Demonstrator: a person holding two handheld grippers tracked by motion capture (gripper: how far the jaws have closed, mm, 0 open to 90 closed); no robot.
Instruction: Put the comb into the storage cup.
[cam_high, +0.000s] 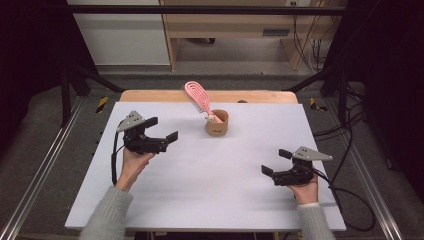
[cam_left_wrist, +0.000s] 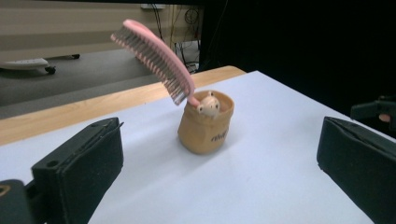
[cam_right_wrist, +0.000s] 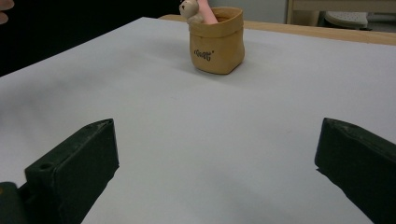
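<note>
- You are holding the right gripper (cam_high: 274, 161) at the near right of the white table (cam_high: 210, 200), jaws spread wide and carrying nothing; it is hovering low over bare surface, well apart from everything else.
- You are keeping the left gripper (cam_high: 164, 128) farther in on the left side, jaws likewise wide and empty. It is pointing right, toward the tan holder, and sitting near it without touching.
- Across the gap, the tan cup (cam_high: 217, 123) is standing upright at the far centre of the table, clear of both tools.
- Inside it, the pink hairbrush (cam_high: 196, 96) is standing handle-down and leaning out over the far-left rim, bristle head high in the air; a small cream figure (cam_left_wrist: 208, 104) is resting at the rim beside the handle.
- Beyond that, the wooden edge (cam_high: 250, 96) of the table is showing past the white surface.
- Judgement on progress: nothing is gripped as yet. If you are fetching the brush, the reach, the closing and the lift are all outstanding; the left tool is looking better placed to begin.
</note>
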